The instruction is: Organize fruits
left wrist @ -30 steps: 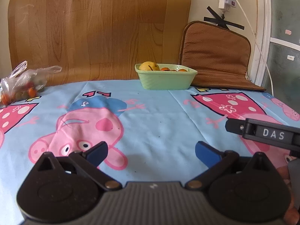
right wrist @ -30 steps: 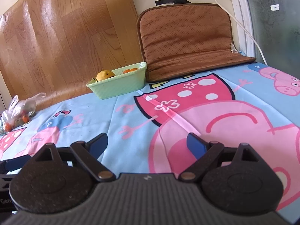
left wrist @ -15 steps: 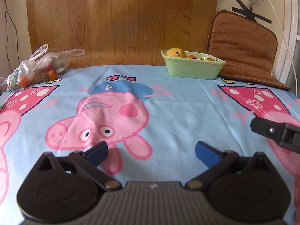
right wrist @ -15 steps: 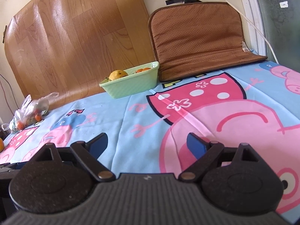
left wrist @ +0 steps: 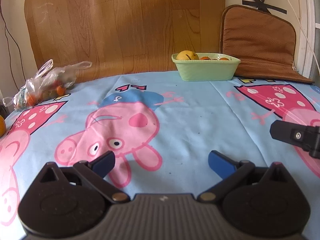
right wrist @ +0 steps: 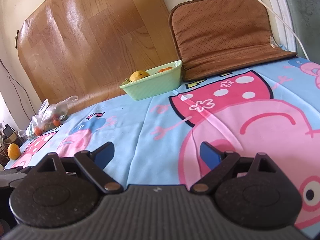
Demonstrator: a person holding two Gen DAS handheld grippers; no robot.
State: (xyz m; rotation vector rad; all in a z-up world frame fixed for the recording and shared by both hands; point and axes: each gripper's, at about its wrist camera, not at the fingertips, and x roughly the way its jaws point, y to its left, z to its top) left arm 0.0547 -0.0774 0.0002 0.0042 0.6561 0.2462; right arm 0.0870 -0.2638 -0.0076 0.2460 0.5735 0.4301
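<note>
Leftmost, a loose orange [right wrist: 13, 151] sat at the left edge of the table, apart from the other fruit; too round to show a long axis. Behind it, near the far left corner, a clear bag [left wrist: 43, 85] lay slumped on the cloth [left wrist: 180, 124] with small orange and greenish fruits inside, its handles trailing toward the wooden board [left wrist: 124, 26] at the back.

The left gripper [left wrist: 161, 163] hovered low over the near middle of the cloth, jaws spread wide, holding nothing. Bare cloth lay between it and the bag.

At the far edge, right of centre, stood a green tub [left wrist: 206, 67], long axis running along that edge. It held a yellow fruit [left wrist: 187, 56] at its left end, stem toward the camera, and a few small oranges [left wrist: 205, 58] to the right. A brown cushion [left wrist: 258, 40] leaned against the wall just beside the tub's right end.

The right gripper [right wrist: 157, 156] hovered over the cloth's near right part, jaws likewise wide apart and empty; its black tip showed at the right edge of the left wrist view.
</note>
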